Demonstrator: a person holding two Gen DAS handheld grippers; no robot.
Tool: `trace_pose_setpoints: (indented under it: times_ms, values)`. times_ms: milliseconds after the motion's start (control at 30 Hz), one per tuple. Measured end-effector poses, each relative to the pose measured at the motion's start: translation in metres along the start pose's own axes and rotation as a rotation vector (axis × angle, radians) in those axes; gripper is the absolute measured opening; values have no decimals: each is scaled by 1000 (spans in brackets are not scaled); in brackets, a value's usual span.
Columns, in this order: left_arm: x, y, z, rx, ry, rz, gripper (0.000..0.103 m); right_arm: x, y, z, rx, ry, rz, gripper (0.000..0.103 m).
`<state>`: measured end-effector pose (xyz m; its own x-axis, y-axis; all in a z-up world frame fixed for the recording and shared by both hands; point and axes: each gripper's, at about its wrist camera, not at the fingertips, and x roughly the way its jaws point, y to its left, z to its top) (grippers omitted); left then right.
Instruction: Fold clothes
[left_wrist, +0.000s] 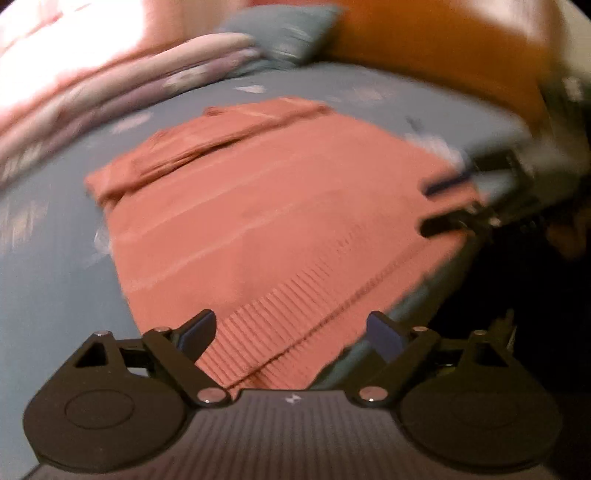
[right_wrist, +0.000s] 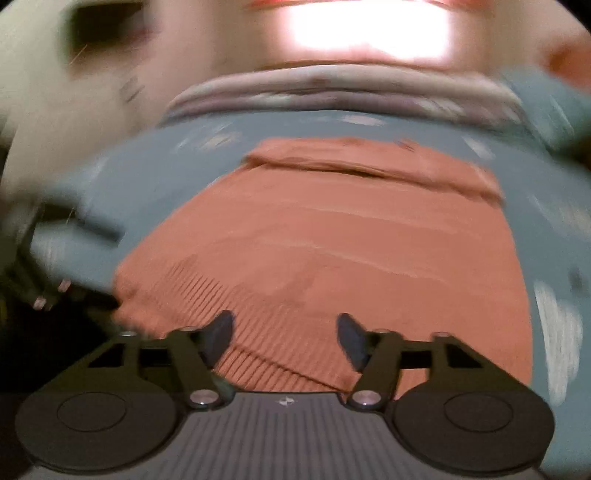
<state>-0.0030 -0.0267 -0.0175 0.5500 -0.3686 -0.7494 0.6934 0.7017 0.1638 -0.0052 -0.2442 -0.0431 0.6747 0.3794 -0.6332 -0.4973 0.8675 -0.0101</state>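
both grippers' fingers stand apart, holding nothing, the left gripper (left_wrist: 290, 334) and right gripper (right_wrist: 284, 334) poised over the ribbed hem of the salmon sweater (left_wrist: 266, 206) spread flat on the blue bedsheet (left_wrist: 55, 277), probably ready to pinch it for a fold.

The sweater (left_wrist: 280, 221) is a salmon, terracotta pink all over, plain across its body and ribbed in fine parallel lines at the hem nearest the bed's near edge. The bed sheet (left_wrist: 55, 288) under it is a dusty grey-blue scattered with small whitish motifs, too blurred to make out. A pillow (left_wrist: 284, 33) at the bed's far edge has the same grey-blue with pale marks. Beside it the folded blankets (left_wrist: 122, 92) run in soft pink, lilac and cream bands. Past the far right corner the headboard (left_wrist: 436, 48) is orange-brown. Each claw is matte black with dark blue pads (left_wrist: 199, 332) and silver rivets.
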Motion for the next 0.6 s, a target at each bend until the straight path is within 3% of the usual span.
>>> trace_pose_setpoints:
  times_ms: [67,167,267,467,500,600]
  values:
    - [3,-15,-3,122,7,11,58,11,25,3,-171,21,25,50]
    - [10,-37,-3,299,10,35,56,23,50,1,-368,64,89,44]
    - [15,-50,-3,395,16,29,56,31,68,-11,-512,112,97,33]
    - [30,-63,-2,465,5,4,56,41,77,-9,-569,130,106,28]
    - [33,-64,-1,474,2,-1,56,40,78,-8,-573,128,98,18]
    - [41,-64,1,505,1,5,56,39,82,-3,-561,117,85,7]
